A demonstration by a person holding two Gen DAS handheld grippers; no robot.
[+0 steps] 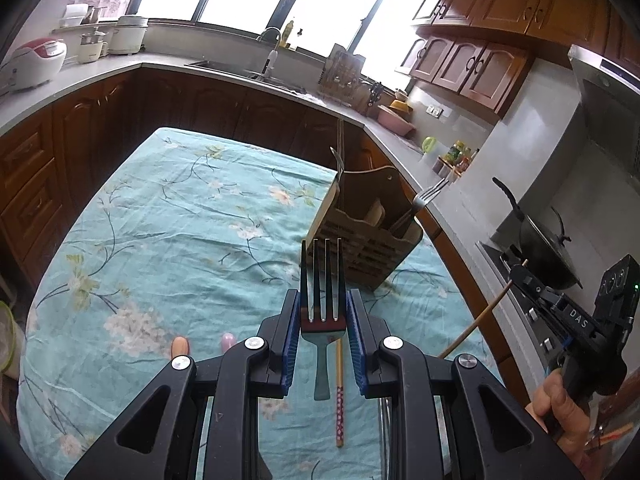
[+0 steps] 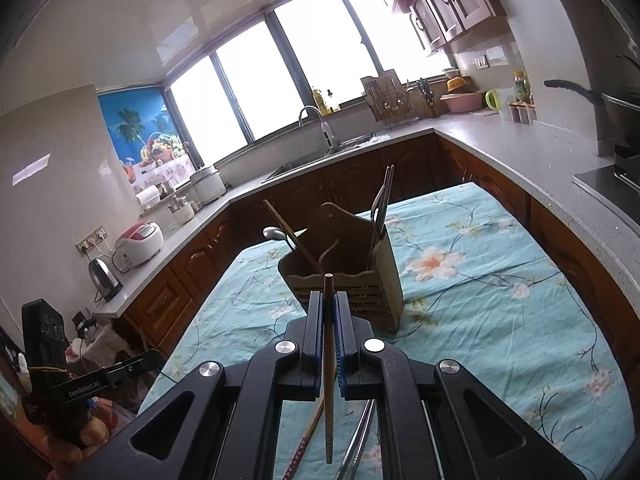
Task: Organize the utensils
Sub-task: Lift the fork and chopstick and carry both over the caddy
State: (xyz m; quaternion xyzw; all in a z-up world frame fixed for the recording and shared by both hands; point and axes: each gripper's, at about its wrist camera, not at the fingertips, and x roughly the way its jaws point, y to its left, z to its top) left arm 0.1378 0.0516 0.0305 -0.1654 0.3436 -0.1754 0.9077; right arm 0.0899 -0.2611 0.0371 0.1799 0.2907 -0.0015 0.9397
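My left gripper [image 1: 323,304] is shut on a metal fork [image 1: 323,280], blue pads against its sides and tines pointing away toward the wooden utensil holder [image 1: 360,248] just ahead. My right gripper [image 2: 329,300] is shut on a bamboo chopstick [image 2: 329,320], whose tip sticks out toward the holder [image 2: 344,276]. That holder stands on the floral tablecloth [image 2: 480,320] with a spoon [image 2: 274,234], a chopstick [image 2: 288,232] and forks [image 2: 382,208] in it. In the left wrist view the right gripper [image 1: 520,274] hangs at the right with its chopstick [image 1: 476,324].
A chopstick with a patterned end [image 1: 339,392] and a metal handle [image 2: 356,440] lie on the cloth under the grippers. Two small rounded ends, orange [image 1: 180,346] and pink [image 1: 228,340], lie at the left. Counters ring the table; a wok [image 1: 548,240] sits on the stove.
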